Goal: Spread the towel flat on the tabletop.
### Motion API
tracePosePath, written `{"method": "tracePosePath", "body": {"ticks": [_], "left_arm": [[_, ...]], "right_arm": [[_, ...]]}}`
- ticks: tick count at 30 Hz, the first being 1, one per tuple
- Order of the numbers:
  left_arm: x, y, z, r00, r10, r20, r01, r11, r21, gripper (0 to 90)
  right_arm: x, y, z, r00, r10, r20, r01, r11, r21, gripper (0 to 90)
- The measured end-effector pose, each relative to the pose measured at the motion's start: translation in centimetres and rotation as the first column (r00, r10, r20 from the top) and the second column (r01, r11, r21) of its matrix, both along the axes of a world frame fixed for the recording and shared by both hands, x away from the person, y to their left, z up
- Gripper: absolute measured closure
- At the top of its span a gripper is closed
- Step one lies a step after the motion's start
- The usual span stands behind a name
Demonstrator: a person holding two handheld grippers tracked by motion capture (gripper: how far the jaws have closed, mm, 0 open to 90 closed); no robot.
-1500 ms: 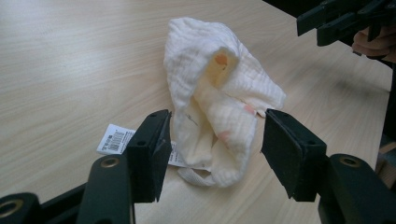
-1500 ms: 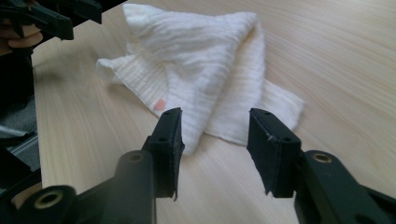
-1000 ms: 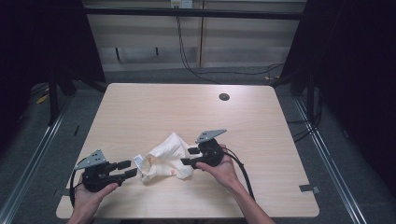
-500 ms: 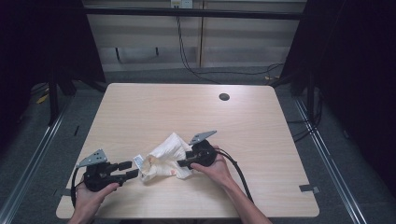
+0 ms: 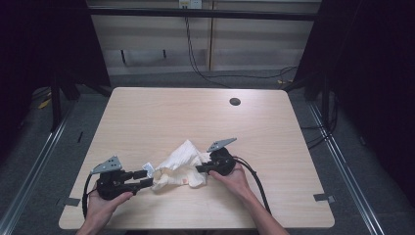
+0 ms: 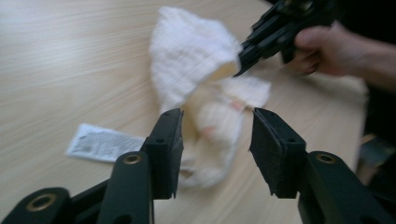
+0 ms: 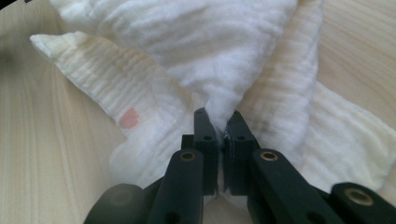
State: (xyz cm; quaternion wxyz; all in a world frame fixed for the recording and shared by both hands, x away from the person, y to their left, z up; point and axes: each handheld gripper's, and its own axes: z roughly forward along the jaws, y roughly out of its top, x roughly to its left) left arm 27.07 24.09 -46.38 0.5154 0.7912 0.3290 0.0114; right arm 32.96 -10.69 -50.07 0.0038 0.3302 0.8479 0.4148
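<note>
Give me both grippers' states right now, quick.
Left gripper: open, jaws just been closing, either side of the white cloth, not pressing it.
Right gripper: just closed, shut on a fold of the cloth.

My table [image 5: 147, 117] is pale wood with rounded corners, and most of its top lies bare. A small round dark hole [image 5: 235, 102] sits near its far edge, right of the middle. A little white printed label [image 6: 103, 142] lies flat on the wood near my side. Beyond the table, black cables [image 5: 195, 58] hang down a light panelled wall and trail across the grey floor [image 5: 352, 161]. Dark curtains stand at both sides.
</note>
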Motion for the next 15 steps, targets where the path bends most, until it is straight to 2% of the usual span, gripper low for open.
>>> {"method": "tracePosePath", "body": {"ticks": [1,2,3,5,6,7,9,11,12,14,15], "left_arm": [[0.0,0.0,0.0,1.0,0.0,0.0,0.0,1.0,0.0,58.6],[0.0,-0.5,0.2,0.9996,-0.006,0.027,0.005,0.9991,0.043,58.6],[0.0,-0.8,0.4,0.9998,-0.017,0.009,0.017,0.9998,0.012,58.6],[-0.1,-0.9,0.5,0.9997,-0.021,0.011,0.02,0.9997,0.012,58.7],[-0.2,-1.0,0.7,0.9991,-0.028,0.03,0.027,0.9985,0.048,58.7],[-0.2,-0.9,0.9,0.9996,-0.029,0.006,0.029,0.9994,0.019,58.7],[-0.2,-0.9,1.0,0.9994,-0.03,0.015,0.03,0.9993,0.021,59.8],[0.4,-1.0,1.5,0.9987,-0.021,0.046,0.017,0.9956,0.092,59.8],[0.4,-1.0,1.5,0.9987,-0.021,0.046,0.017,0.9956,0.092,59.8],[1.2,-1.6,2.4,0.9976,-0.034,0.06,0.026,0.9912,0.13,59.7],[1.2,-1.6,2.4,0.9976,-0.034,0.06,0.026,0.9912,0.13,59.7]], "right_arm": [[-0.1,-0.2,0.1,1.0,-0.003,-0.001,0.003,1.0,0.004,86.2],[-0.1,-0.2,0.1,1.0,-0.003,-0.001,0.003,1.0,0.004,86.2],[-0.2,-0.8,0.3,0.9999,-0.007,-0.012,0.008,0.9999,0.01,86.2],[-0.4,-1.0,0.3,0.9998,-0.011,-0.015,0.011,0.9999,0.003,86.2],[-0.5,-1.3,0.4,0.9998,-0.01,-0.016,0.01,0.9999,0.005,86.2],[-0.7,-1.8,0.5,0.9998,-0.014,-0.015,0.014,0.9999,0.006,86.2],[-1.0,-2.2,0.8,0.9999,-0.014,-0.009,0.014,0.9999,-0.005,86.2],[-1.2,-2.8,1.1,0.9996,-0.025,-0.013,0.025,0.9997,-0.005,86.3],[-1.2,-2.8,1.1,0.9996,-0.025,-0.013,0.025,0.9997,-0.005,86.3],[-1.3,-3.7,1.5,0.9993,-0.038,-0.007,0.038,0.9993,-0.005,86.4],[-1.4,-4.0,1.6,0.9991,-0.041,-0.008,0.041,0.9992,-0.002,86.4]]}}
